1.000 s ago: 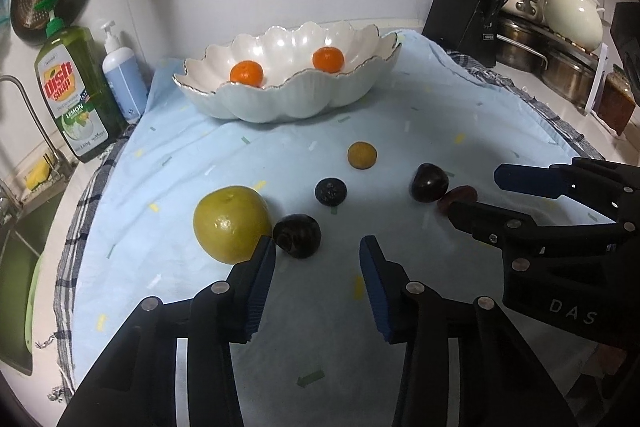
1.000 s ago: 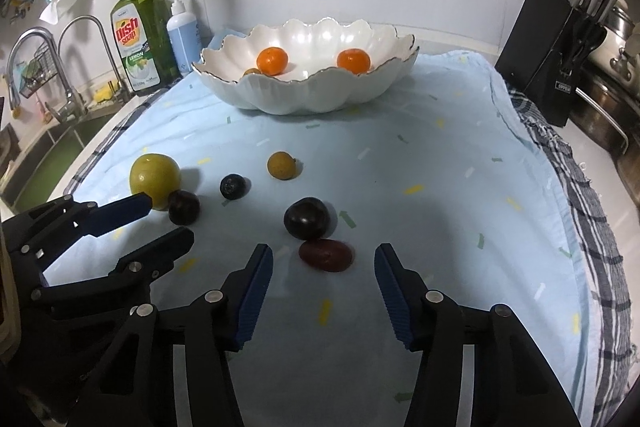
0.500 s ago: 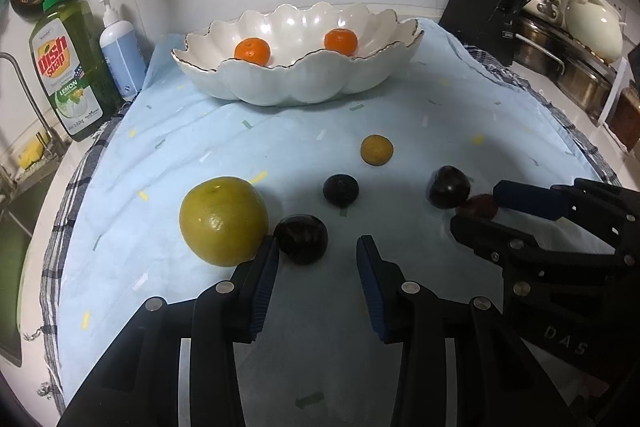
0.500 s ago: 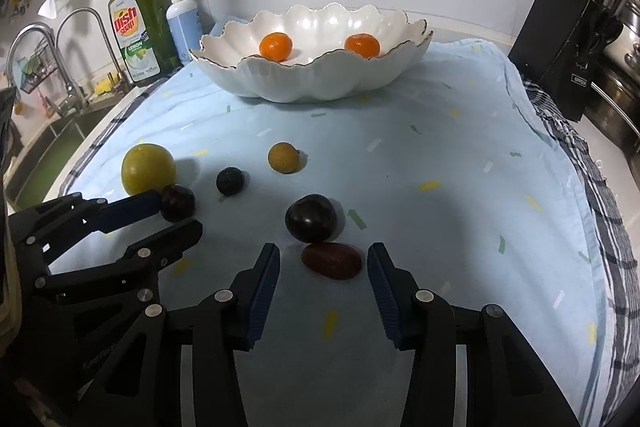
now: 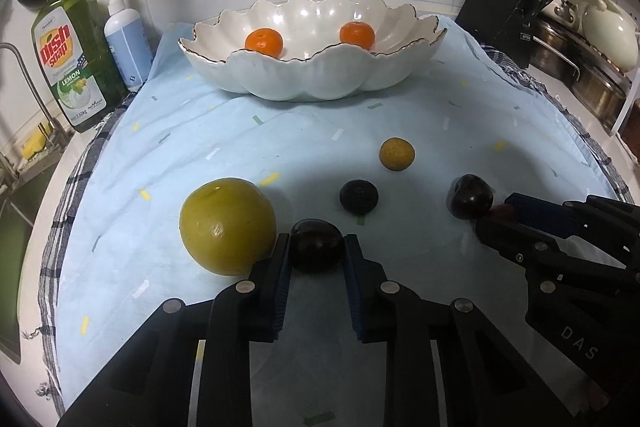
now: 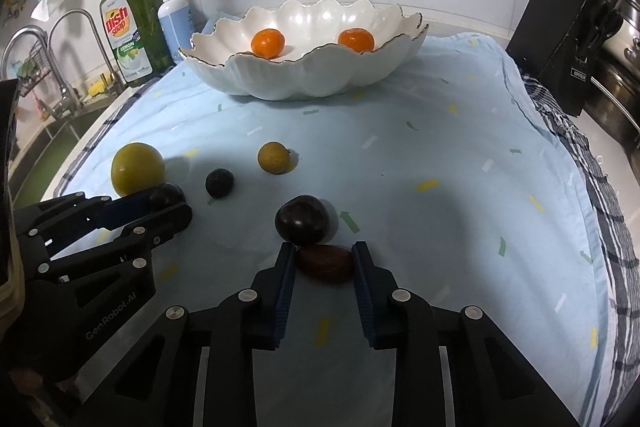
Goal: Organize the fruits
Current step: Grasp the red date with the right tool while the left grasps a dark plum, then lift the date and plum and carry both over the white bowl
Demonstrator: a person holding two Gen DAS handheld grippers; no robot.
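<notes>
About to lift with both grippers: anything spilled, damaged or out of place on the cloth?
Nothing stands out. The white bowl sits upright with two oranges inside, and the loose fruit lies intact on the blue cloth, which is only lightly wrinkled.

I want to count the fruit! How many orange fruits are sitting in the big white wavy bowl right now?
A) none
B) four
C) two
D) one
C: two small round orange fruits, one on the left and one on the right, lie apart inside the white scalloped ceramic bowl; the other fruits are all out on the pale blue cloth.
</notes>
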